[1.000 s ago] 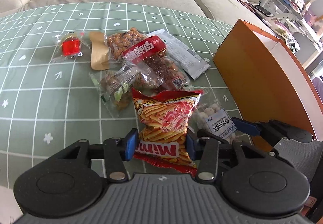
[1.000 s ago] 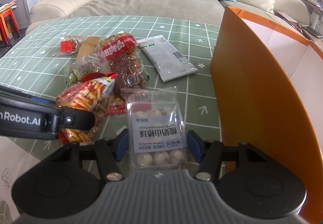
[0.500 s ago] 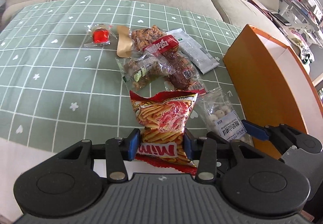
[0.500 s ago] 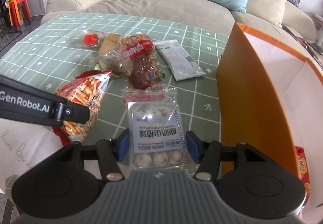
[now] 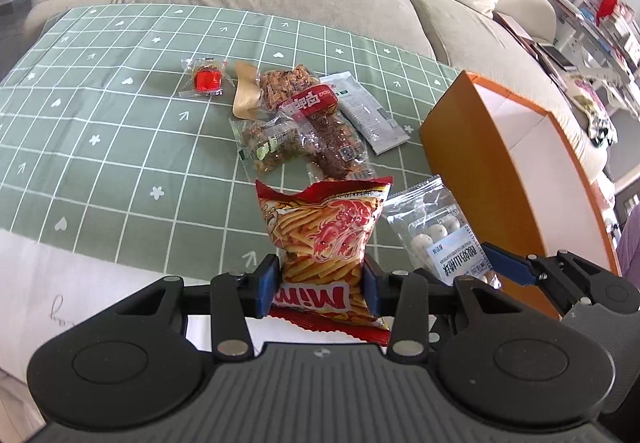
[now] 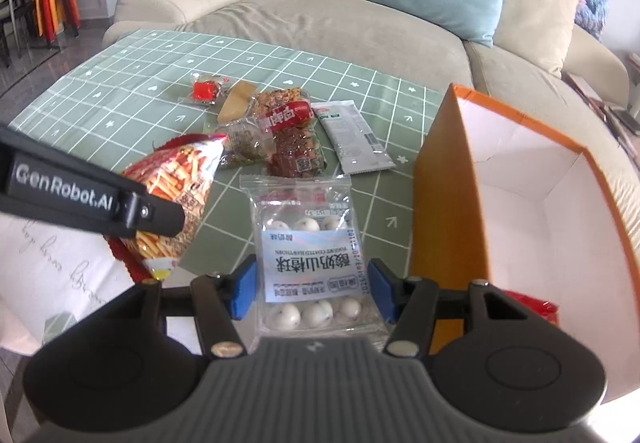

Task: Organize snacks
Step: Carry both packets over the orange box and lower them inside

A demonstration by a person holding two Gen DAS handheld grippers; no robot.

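1. Left gripper was matte black: ribbed dark-grey housing, two round domed caps at the sides, angular link arms.
2. Silver pivot screws sat on the links; blue fingertips were rectangular pads.
3. Right gripper was the same build with blue pads.
4. White "GenRobot.AI" lettering ran along the left unit's side in the right wrist view.
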